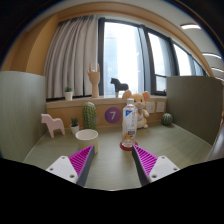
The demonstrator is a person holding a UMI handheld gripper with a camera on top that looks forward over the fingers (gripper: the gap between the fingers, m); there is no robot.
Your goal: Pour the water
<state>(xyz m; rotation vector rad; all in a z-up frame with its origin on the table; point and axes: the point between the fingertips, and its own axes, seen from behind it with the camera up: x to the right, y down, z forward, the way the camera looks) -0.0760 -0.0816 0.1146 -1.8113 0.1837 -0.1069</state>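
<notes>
Gripper (110, 162): 1 unit, held by you, aimed forward and level. Fingers: 2, parted wide, with a clear gap between them. Pads: 2, magenta, ribbed; left pad (80, 159) and right pad (146, 160) face each other across the gap. Nothing is pressed between the jaws.

Tongs (108, 160): mine, spread wide, holding nothing.
Bottle (128, 123): upright on worktop (105, 150), beyond my fingertips.
Bowl (87, 135): beside bottle.
</notes>
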